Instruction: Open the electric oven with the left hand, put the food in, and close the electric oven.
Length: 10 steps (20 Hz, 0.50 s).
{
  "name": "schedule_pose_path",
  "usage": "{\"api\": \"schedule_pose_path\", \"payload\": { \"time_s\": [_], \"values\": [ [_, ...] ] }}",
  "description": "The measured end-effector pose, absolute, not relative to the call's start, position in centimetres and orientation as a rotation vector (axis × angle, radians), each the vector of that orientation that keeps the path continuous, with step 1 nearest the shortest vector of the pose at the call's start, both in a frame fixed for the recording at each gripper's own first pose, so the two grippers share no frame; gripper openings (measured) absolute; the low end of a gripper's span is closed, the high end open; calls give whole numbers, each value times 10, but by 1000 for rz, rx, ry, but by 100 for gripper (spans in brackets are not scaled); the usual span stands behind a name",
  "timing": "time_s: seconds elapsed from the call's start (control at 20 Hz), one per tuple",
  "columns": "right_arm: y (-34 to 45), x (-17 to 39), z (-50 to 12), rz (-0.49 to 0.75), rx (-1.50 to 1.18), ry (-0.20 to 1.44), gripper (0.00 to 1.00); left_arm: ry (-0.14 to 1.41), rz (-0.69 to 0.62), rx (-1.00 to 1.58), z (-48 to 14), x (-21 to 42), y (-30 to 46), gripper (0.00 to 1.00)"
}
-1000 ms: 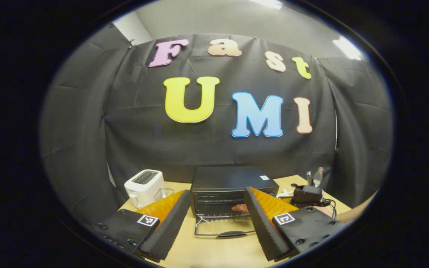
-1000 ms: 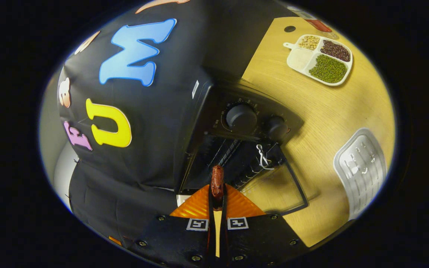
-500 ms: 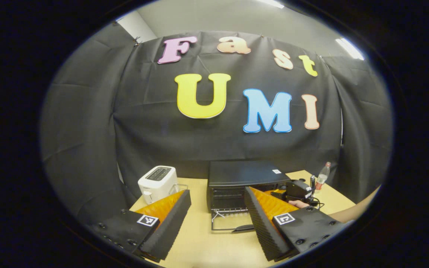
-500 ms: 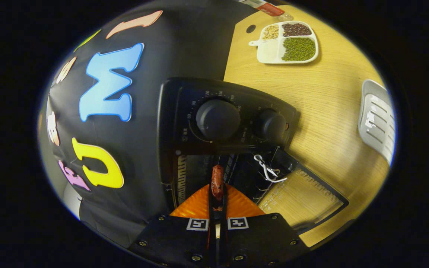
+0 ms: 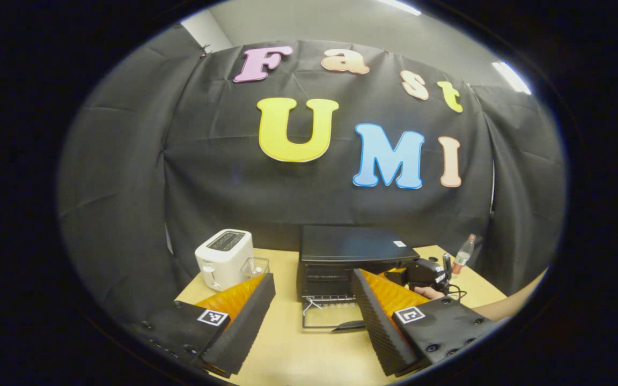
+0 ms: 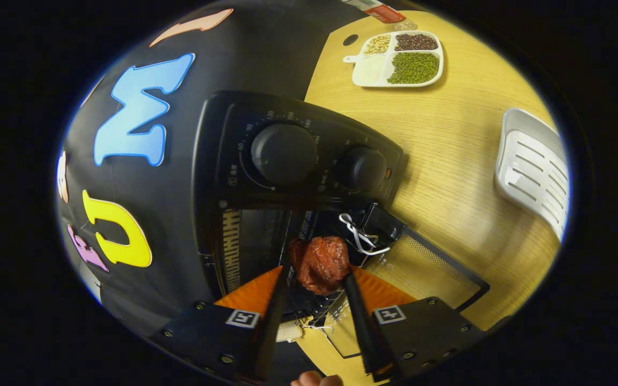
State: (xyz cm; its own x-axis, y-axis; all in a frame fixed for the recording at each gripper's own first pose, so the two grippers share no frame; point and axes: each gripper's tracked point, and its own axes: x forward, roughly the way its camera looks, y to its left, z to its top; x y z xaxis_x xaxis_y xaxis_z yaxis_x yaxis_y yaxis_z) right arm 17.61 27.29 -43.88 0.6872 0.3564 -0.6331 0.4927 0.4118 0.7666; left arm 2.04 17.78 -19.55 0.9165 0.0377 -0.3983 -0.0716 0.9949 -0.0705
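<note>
I see my right gripper at the mouth of the electric oven. Its 2 fingers are apart now. The food, a reddish-brown lump, sits between the fingertips, on the wire rack inside the oven. I cannot tell if the fingers touch it. The oven door hangs open, flat over the wooden table.

My left gripper is back from the oven, fingers wide apart, holding nothing. Past it I see the door down. A white toaster stands to the oven's left. A tray of beans lies farther off.
</note>
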Motion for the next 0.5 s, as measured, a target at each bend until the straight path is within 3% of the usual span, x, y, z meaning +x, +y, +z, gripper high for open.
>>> {"api": "schedule_pose_path", "payload": {
  "time_s": [0.05,0.1,0.35,0.5],
  "values": [
    [271,172,-434,-87,1158,867,80,407,53,-88,-196,20,177,97],
    [271,171,-428,-70,1138,870,95,406,49,-90,-196,20,175,97],
    [263,161,-398,43,980,849,95,404,24,-94,-203,32,156,99],
    [247,153,-377,91,722,799,95,412,12,-96,-212,38,146,99]
  ]
}}
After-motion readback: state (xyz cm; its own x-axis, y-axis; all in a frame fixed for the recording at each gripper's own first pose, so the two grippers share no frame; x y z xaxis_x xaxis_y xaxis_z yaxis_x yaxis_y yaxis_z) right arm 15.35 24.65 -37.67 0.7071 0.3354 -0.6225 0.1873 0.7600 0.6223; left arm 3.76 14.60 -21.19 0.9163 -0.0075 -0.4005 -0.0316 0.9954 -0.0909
